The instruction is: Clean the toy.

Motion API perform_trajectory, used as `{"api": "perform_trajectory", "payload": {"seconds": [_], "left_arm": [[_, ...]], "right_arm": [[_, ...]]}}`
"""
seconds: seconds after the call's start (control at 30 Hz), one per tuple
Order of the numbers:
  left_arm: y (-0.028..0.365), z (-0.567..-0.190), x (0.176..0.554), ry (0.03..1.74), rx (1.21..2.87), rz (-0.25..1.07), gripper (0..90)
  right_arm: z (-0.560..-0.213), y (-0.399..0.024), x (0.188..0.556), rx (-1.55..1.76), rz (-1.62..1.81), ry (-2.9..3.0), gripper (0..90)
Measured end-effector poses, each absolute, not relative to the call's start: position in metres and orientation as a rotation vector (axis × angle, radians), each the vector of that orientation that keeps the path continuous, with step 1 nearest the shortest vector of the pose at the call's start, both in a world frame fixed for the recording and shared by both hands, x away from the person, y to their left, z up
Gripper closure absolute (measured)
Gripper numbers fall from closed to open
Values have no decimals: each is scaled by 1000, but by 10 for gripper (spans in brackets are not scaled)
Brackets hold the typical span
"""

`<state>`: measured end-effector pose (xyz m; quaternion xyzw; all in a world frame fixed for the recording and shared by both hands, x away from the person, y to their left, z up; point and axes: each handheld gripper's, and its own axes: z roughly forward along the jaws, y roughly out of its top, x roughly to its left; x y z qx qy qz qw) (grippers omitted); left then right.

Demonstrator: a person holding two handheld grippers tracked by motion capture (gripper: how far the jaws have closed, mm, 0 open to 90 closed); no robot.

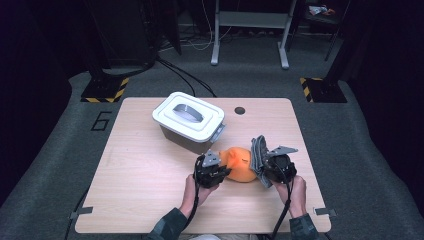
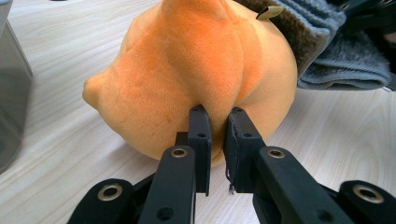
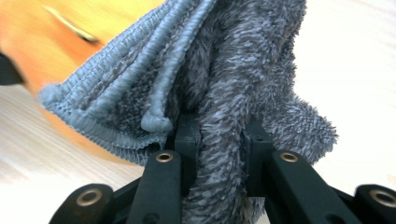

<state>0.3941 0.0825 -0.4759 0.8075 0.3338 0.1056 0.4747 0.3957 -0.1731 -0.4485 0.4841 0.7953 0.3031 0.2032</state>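
An orange plush toy [image 1: 239, 164] lies on the wooden table [image 1: 145, 180], near the front edge. My left gripper [image 1: 226, 171] comes at it from the left and is shut on a fold of the plush toy [image 2: 196, 60]; in the left gripper view its jaws [image 2: 218, 114] stand close together with their tips sunk in the fabric. My right gripper [image 1: 261, 167] is shut on a folded grey towel [image 1: 258, 152], which rests against the toy's right side. In the right gripper view the towel [image 3: 224, 70] bulges between the jaws [image 3: 219, 126], and the blurred toy [image 3: 28, 42] lies behind it.
A grey bin with a white clip-on lid [image 1: 189, 120] stands at the back of the table, left of centre. A small round hole [image 1: 239, 110] marks the far edge. Its grey wall [image 2: 11, 93] is close on the left in the left gripper view.
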Motion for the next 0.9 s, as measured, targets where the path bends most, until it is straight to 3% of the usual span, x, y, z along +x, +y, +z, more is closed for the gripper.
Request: {"api": "perform_trajectory", "payload": {"seconds": [0.53, 0.7, 0.9], "left_arm": [[83, -476, 394, 820, 1977, 260, 816], [84, -475, 395, 825, 1975, 258, 815], [85, -475, 396, 821, 1975, 264, 814]], "right_arm": [[-498, -188, 419, 1511, 797, 2317, 724], [-485, -192, 413, 1505, 781, 2269, 729], [-446, -196, 395, 1436, 916, 2171, 729]]}}
